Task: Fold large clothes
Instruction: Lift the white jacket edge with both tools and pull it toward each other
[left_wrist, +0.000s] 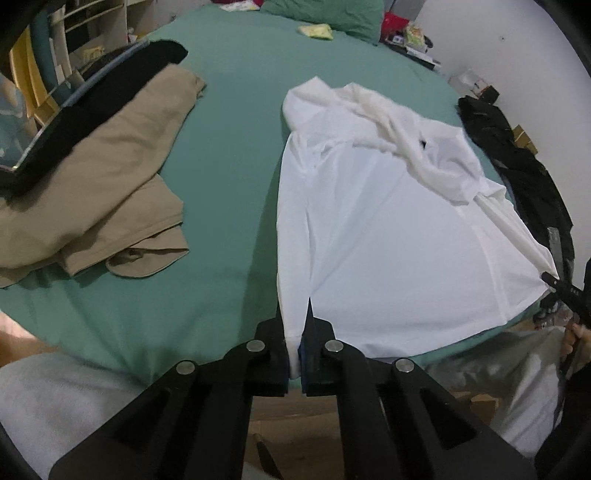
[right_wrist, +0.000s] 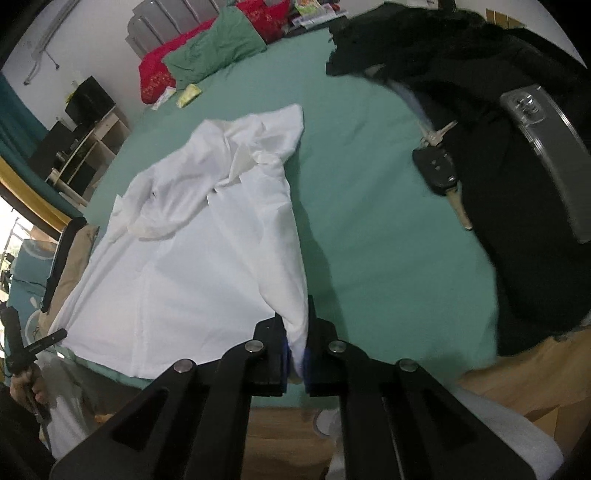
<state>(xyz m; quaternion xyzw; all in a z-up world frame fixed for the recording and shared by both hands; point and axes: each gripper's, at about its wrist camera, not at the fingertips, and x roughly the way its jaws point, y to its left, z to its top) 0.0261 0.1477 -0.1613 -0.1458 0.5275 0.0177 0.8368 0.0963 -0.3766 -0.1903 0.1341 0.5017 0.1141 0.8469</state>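
The left gripper clamps the near hem corner of a white shirt, cloth pinched between its black fingers at the near edge of a bed covered in a green sheet. The right gripper is closed on the shirt's other near corner, white fabric bunched between its pads at the same edge of the sheet. The shirt lies spread across the middle of the bed, hem toward the near edge, its collar end and rumpled sleeves toward the far side. Tan trousers lie folded near the bed's left edge, a black garment lying across them. Along the right edge, a dark jacket sprawls with a car key beside it and a phone in a clear case resting on top. A green pillow and a red pillow sit at the far end, near a small yellow packet. In the right wrist view, a hand grips the left tool's handle.
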